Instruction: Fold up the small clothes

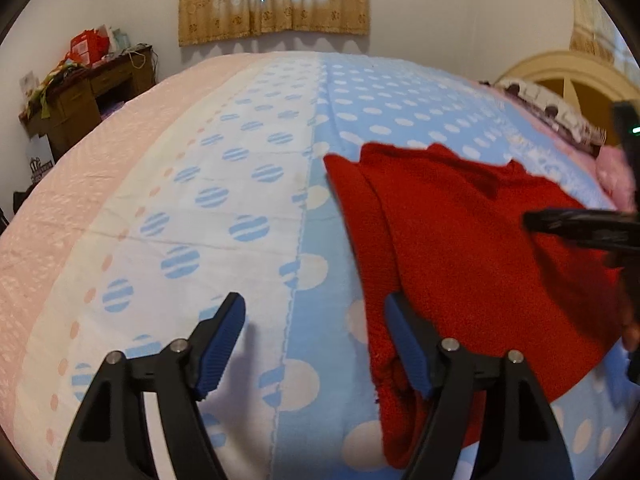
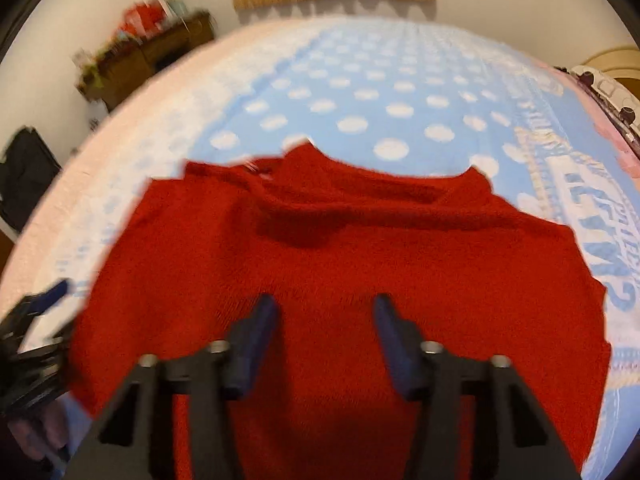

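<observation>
A small red knit sweater (image 1: pixel 460 240) lies flat on the bed, collar toward the far side, with its left part folded inward over the body. My left gripper (image 1: pixel 314 300) is open just off the sweater's left edge, with only bedspread between its blue pads; the right pad (image 1: pixel 408 348) overlaps the red hem. In the right wrist view the sweater (image 2: pixel 340 248) fills the middle. My right gripper (image 2: pixel 324 300) hovers over its lower half, jaws apart and nothing pinched. The right gripper's black finger (image 1: pixel 580 228) also shows at the left wrist view's right edge. This view is blurred.
The bedspread (image 1: pixel 248 184) is blue and white with dots and a pink border on the left. A cluttered wooden desk (image 1: pixel 88 92) stands at the back left beneath a curtained window (image 1: pixel 272 0). A patterned pillow (image 1: pixel 560 112) and a cream headboard (image 1: pixel 580 76) lie at the right.
</observation>
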Demonstrator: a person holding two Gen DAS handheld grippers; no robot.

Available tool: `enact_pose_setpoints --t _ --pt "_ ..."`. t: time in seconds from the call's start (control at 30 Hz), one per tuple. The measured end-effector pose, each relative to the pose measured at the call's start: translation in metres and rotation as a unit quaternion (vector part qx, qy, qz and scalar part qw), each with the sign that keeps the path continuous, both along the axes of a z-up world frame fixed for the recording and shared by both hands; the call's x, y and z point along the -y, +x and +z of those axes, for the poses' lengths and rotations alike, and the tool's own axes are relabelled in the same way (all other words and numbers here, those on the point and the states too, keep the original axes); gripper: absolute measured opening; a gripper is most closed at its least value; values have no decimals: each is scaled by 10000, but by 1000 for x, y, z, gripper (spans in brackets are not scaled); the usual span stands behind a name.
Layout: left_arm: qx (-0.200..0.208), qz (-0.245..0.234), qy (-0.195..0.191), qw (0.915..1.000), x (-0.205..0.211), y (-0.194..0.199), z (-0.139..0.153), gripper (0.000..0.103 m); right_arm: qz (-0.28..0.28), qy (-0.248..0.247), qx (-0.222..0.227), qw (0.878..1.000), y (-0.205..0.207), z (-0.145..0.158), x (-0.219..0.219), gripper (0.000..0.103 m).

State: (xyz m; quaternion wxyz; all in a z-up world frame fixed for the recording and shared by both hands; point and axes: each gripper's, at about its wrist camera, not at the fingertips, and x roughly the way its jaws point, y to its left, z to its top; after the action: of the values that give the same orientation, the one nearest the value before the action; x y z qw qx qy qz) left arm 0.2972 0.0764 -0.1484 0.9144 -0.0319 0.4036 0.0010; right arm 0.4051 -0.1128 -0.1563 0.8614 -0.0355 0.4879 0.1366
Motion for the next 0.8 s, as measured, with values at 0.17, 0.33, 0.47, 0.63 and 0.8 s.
enact_pose_setpoints --t 0.17,0.33,0.47,0.63,0.8 --pt "286 -97 -208 9993 1 -5 5 82 -382 -17 30 9993 45 -4 -1 44" --pt "118 27 -384 9992 -6 -1 -6 82 -605 79 409 9973 56 6 -2 44" --pt "103 8 -413 9991 -4 -2 -7 84 -541 -231 399 9975 67 -4 -9 44" --pt "14 69 -386 9992 -5 -2 -10 93 -617 -43 302 9976 62 9 -4 44" --pt "-69 190 -479 9986 -11 -2 -12 97 -112 21 500 9987 9 25 -14 53"
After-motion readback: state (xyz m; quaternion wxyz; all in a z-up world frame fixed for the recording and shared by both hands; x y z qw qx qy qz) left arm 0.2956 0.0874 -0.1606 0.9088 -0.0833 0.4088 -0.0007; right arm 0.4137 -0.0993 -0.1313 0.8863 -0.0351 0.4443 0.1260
